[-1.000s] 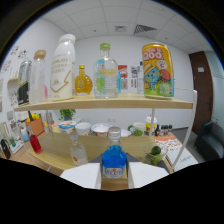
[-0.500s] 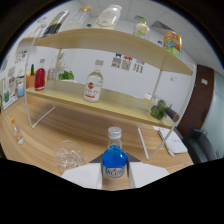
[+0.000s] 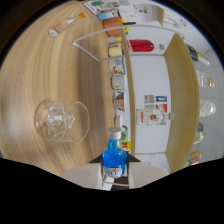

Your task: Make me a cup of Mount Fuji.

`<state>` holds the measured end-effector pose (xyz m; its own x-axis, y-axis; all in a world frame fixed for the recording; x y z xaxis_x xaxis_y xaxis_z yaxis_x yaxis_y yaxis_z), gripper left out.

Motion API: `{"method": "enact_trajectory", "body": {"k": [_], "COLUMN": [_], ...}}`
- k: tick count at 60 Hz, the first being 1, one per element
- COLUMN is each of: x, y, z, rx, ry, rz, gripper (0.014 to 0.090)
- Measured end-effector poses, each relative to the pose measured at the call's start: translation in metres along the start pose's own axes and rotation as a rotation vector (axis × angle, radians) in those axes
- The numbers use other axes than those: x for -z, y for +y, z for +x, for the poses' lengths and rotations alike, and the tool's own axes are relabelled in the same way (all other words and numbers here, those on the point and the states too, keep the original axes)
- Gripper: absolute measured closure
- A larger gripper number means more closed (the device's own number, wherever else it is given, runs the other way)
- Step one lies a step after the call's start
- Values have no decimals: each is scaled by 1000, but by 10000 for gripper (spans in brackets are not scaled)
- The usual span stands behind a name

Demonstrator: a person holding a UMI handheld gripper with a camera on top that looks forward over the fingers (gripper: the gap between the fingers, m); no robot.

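Note:
My gripper (image 3: pixel 114 174) is shut on a small bottle of blue liquid (image 3: pixel 114 156) with a silver cap, and its pale fingers (image 3: pixel 82 176) sit on either side of the bottle's body. The whole view is rolled about a quarter turn, so the bottle lies tilted relative to the wooden counter (image 3: pixel 45 70). A clear stemless glass (image 3: pixel 61 120) stands on the counter, just beyond the fingers and to one side of the bottle's cap. I cannot make out what the glass holds.
A two-level wooden shelf (image 3: pixel 172 95) runs along the wall behind the counter. It carries a red bottle (image 3: pixel 141 46), a clear bottle with a white and red label (image 3: pixel 150 117), jars and cups. A small clear object (image 3: pixel 59 30) lies farther along the counter.
The view has rolled about a quarter turn with the blue bottle still between the fingers. The glass now looks larger and closer to the bottle's cap.

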<state>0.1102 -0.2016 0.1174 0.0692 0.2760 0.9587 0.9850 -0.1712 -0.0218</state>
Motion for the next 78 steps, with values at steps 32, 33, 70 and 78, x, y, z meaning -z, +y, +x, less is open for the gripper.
{"method": "enact_trajectory", "body": {"k": [32,33,70,78], "x": [16,19,-12,-21], "y": [-8,-9,137,147], "z": [41,47,-30,-70], "rx": [-115,-163,-1446,-1491], "ry": [60,61,-218,-309], "rz": [100,115,12,-64], "gripper": [690,689,689,690]}}
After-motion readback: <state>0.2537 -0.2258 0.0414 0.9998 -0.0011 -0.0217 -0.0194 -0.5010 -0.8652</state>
